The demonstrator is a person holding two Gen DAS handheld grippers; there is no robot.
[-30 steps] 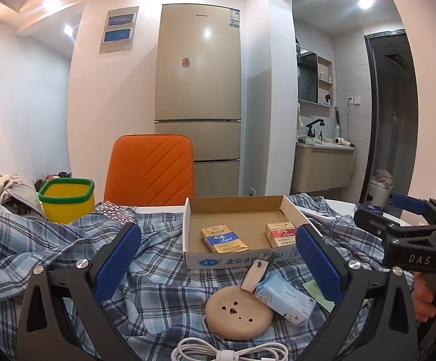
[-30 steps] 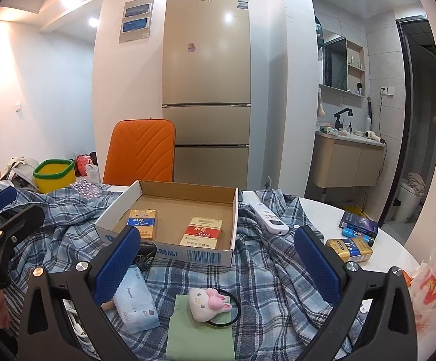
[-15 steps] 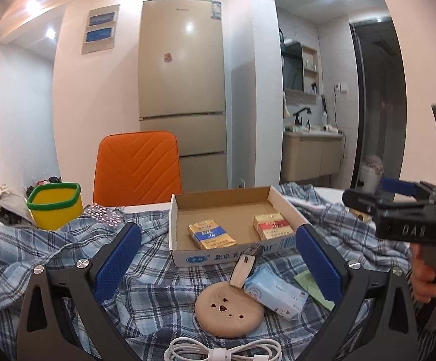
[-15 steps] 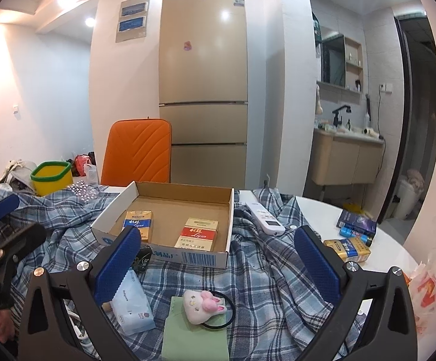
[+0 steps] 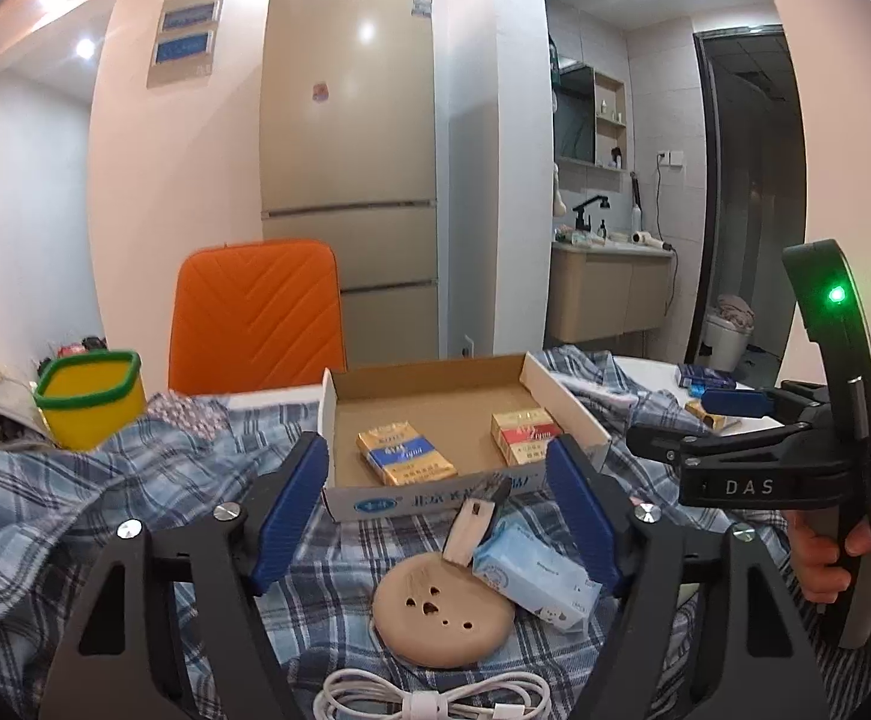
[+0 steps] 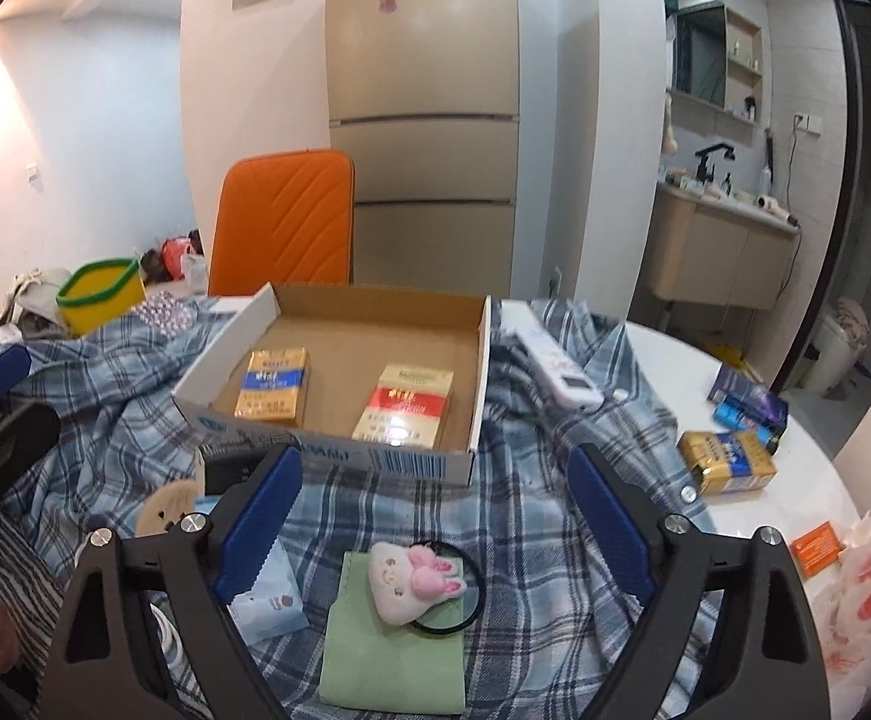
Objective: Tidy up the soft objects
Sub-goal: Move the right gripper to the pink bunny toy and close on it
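A blue plaid cloth (image 5: 135, 480) covers the table. On it lie a light-blue tissue pack (image 5: 534, 579), a tan round pad (image 5: 441, 618) and a white cable (image 5: 435, 699). In the right wrist view a pink bunny hair tie (image 6: 414, 579) rests on a green cloth (image 6: 396, 654), with the tissue pack (image 6: 267, 600) to its left. The open cardboard box (image 6: 477, 378) holds two cigarette packs. My left gripper (image 5: 435, 510) is open above the pad. My right gripper (image 6: 435, 516) is open above the bunny hair tie.
A yellow bin with a green rim (image 5: 90, 396) stands at the far left. An orange chair (image 5: 255, 312) stands behind the table. A white remote (image 6: 555, 363), a gold pack (image 6: 726, 462) and a blue box (image 6: 747, 399) lie to the right. A printed bag (image 6: 867, 594) sits at the right edge.
Both grippers have moved down and forward toward the table. The box and the objects now look closer and larger. Both grippers stay open.
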